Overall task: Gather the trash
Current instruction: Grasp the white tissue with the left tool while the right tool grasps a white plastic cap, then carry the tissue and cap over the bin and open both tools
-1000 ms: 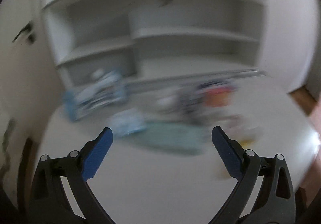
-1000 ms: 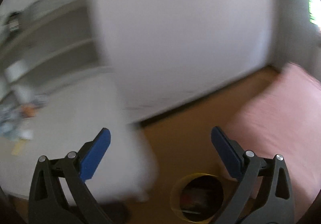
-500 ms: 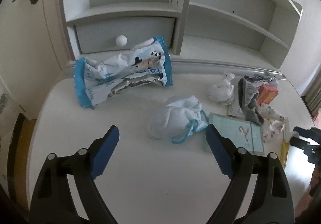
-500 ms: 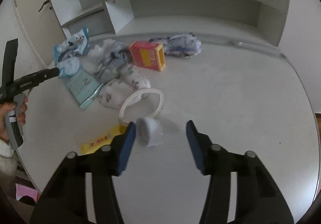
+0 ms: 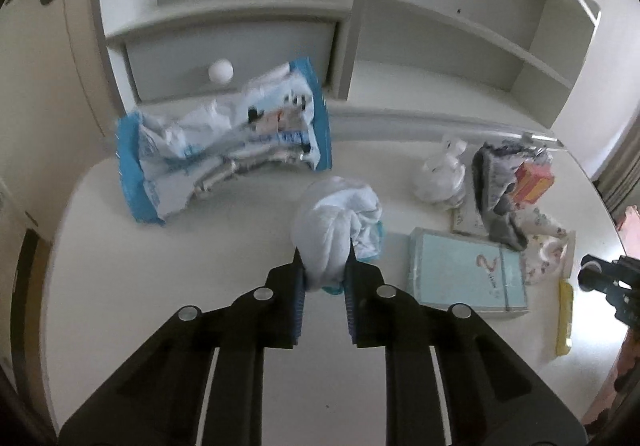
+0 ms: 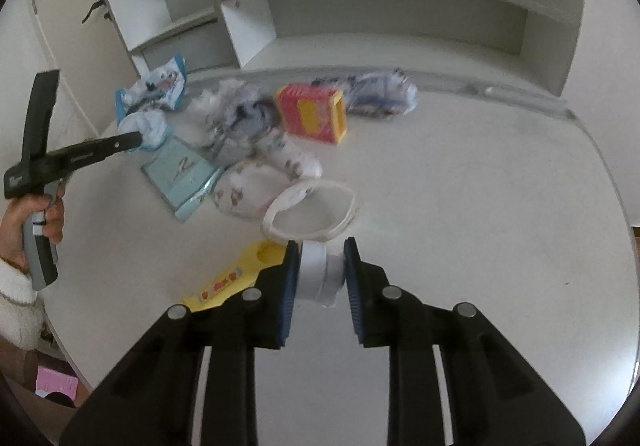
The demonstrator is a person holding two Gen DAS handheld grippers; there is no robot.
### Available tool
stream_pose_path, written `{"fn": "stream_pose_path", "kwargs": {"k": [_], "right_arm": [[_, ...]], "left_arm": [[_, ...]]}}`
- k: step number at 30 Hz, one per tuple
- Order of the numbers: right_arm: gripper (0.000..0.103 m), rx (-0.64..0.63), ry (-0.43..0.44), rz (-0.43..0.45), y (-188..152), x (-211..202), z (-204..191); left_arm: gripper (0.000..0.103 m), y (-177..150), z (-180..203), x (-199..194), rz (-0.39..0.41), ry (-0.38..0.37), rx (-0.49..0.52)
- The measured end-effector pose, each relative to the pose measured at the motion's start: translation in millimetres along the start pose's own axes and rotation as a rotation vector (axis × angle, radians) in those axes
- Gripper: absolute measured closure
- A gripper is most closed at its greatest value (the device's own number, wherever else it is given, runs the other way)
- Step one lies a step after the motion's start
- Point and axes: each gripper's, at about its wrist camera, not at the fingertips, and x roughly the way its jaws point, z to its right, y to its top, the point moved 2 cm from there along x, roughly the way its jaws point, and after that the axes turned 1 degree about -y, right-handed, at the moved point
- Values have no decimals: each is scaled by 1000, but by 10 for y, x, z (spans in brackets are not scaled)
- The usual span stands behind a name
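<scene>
My left gripper (image 5: 323,266) is closing, its blue pads pressing on a crumpled white bundle with light-blue trim (image 5: 336,218) on the white desk (image 5: 160,306). In the right wrist view the same gripper (image 6: 136,140) reaches that bundle (image 6: 150,126), held by a person's hand (image 6: 24,218). My right gripper (image 6: 320,270) is closing too, pads against a small white cup (image 6: 320,274) lying on its side. A blue and white snack wrapper (image 5: 224,142) lies at the back left. A flat yellow wrapper (image 6: 236,278) lies beside the right gripper.
Around the desk's middle lie a light-blue box (image 5: 464,274), a red and yellow carton (image 6: 312,112), grey cloth (image 5: 492,186), patterned socks (image 6: 280,166), a white ring-shaped band (image 6: 308,210) and a crumpled plastic bag (image 6: 384,94). White shelves (image 5: 440,30) stand behind.
Both grippers swung onto the desk, then held still. The left jaws went from wide apart to pinching the white bundle. The right jaws narrowed onto the small white cup.
</scene>
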Motion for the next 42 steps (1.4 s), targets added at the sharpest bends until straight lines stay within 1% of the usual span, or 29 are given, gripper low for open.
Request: {"fn": "stream_pose_path", "kwargs": {"k": [4,8,9,11,13,14,16,17,18,19,20,22,23,24,25,26,27,28,29,30,31,32,34,35,36,37,38,42], "right_arm": [[80,26,-8,38,58,-152,129],[80,64,9,13,-41,-80,245],[80,81,21,19,-63,-101,283],[80,114,51,49,-62,-220,360],[80,150,79,94,-47,-430,486],[80,173,91,124,-54,-599,594],[80,212,86,177,-108,-917,798],[80,231,79,200,-148,-1067,905],[80,262,56,238,-234,-1311,1089],[80,286,28,266,-315,-1511,1249],[80,315,-13,296,-422,-1739,1433],[80,404,-104,347,-741,-2234,1901],[80,437,-127,355,-866,-2381,2061],[80,484,-159,365,-1064,-2573,2276],[80,526,-200,364,-1261,-2715,2471],[80,551,-228,357,-1398,-2782,2601],[80,597,-271,340,-1611,-2840,2816],[80,642,-295,318,-1790,-2844,3001],[80,702,-321,273,-2056,-2778,3256],[80,739,-329,236,-2228,-2691,3414],[80,777,-322,191,-2413,-2565,3563],[80,827,-312,120,-2684,-2347,3741],[80,864,-317,45,-2997,-2075,3884],[80,891,-309,18,-3158,-1931,3930],[80,918,-272,-28,-3297,-1751,3973],[80,924,-224,-56,-3357,-1630,3996],[80,931,-205,-74,-3405,-1550,4024],[80,972,-184,-99,-3468,-1391,4145]], "left_arm": [[88,41,14,-187,57,12,-8],[88,24,50,-294,72,-16,-31],[88,30,86,-329,76,-26,-27],[88,69,249,-431,97,-48,-11],[88,136,512,-546,119,-88,17],[88,193,766,-634,141,-127,45],[88,234,1165,-762,162,-203,92],[88,250,1491,-820,168,-250,141],[88,243,1818,-868,169,-296,192],[88,204,2239,-924,161,-366,256],[88,143,2600,-969,153,-420,311],[88,-12,3202,-1037,132,-510,401],[88,-146,3607,-1075,107,-576,457],[88,-293,3966,-1104,84,-626,511],[88,-441,4268,-1124,61,-662,561],[88,-650,4620,-1130,28,-700,620],[88,-854,4904,-1101,-15,-736,658],[88,-1042,5128,-1039,-72,-776,678],[88,-1294,5366,-896,-170,-825,678],[88,-1537,5554,-724,-252,-844,680],[88,-1752,5694,-554,-303,-830,688],[88,-2013,5841,-324,-348,-790,707],[88,-2427,6021,179,-447,-700,698],[88,-2548,6053,387,-488,-667,678],[88,-2629,6077,537,-518,-642,655],[88,-2700,6100,697,-552,-621,619],[88,-2741,6121,807,-571,-604,591],[88,-2817,6187,1008,-589,-541,582]]}}
